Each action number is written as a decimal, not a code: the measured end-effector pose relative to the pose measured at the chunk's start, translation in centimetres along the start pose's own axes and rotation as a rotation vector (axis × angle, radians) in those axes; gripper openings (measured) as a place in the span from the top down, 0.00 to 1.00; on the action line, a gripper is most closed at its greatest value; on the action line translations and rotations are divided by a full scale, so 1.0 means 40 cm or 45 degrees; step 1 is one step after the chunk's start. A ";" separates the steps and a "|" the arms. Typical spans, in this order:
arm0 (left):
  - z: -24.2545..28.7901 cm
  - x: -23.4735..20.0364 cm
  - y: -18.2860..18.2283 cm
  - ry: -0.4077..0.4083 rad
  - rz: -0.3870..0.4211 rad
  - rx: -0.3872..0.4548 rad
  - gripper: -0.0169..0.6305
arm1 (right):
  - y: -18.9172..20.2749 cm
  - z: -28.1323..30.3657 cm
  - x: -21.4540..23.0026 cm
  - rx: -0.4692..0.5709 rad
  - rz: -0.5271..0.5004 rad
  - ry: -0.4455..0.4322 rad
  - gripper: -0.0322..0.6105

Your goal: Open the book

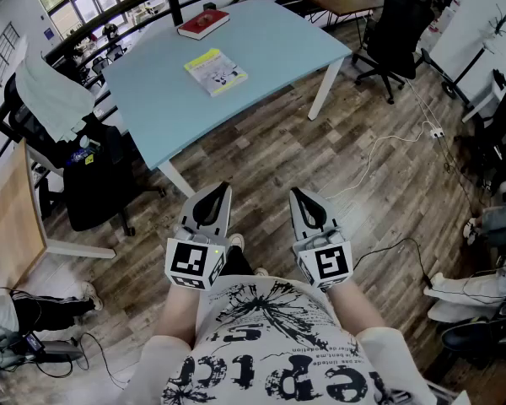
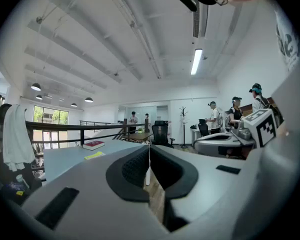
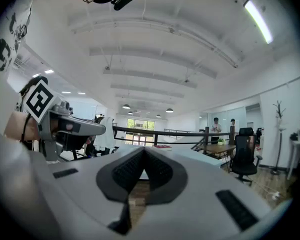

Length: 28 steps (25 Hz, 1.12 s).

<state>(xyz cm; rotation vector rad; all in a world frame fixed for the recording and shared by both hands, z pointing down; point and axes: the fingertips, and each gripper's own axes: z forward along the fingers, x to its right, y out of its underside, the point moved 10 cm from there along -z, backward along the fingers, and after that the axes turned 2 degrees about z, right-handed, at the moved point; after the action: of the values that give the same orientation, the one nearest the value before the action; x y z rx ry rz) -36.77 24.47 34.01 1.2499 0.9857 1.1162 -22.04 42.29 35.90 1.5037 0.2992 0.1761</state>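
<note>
A yellow-green book [image 1: 215, 71] lies closed in the middle of the light blue table [image 1: 261, 49]. A closed red book [image 1: 203, 24] rests near the table's far edge. Both grippers are held level close to my body, over the wooden floor and well short of the table. My left gripper [image 1: 223, 187] is shut with nothing between its jaws; in the left gripper view its pads [image 2: 140, 166] meet, with the red book [image 2: 94, 144] and yellow book [image 2: 95, 155] far ahead. My right gripper [image 1: 297, 191] is also shut and empty, its pads [image 3: 130, 169] closed together.
A black office chair [image 1: 97, 175] with a white cloth [image 1: 55, 95] stands left of the table beside a wooden desk [image 1: 13, 218]. Another black chair [image 1: 396, 32] stands at the right. Cables [image 1: 379, 154] trail across the floor. A railing [image 1: 135, 2] runs behind the table. People sit at the right edge [image 1: 489, 285].
</note>
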 end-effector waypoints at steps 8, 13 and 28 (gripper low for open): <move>0.032 -0.002 0.012 0.019 -0.012 -0.009 0.94 | 0.011 0.015 0.022 -0.014 0.003 0.003 0.93; 0.051 0.000 0.022 0.042 -0.015 -0.028 0.94 | 0.018 0.013 0.040 -0.003 0.025 0.028 0.93; 0.261 -0.132 0.069 0.100 -0.005 -0.074 0.94 | 0.079 0.213 0.161 -0.093 0.012 0.101 0.93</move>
<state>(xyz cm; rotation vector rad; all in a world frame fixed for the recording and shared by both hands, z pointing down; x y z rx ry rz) -27.90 17.18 37.49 1.1648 1.0073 1.1905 -13.13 36.30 38.84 1.4282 0.3457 0.2516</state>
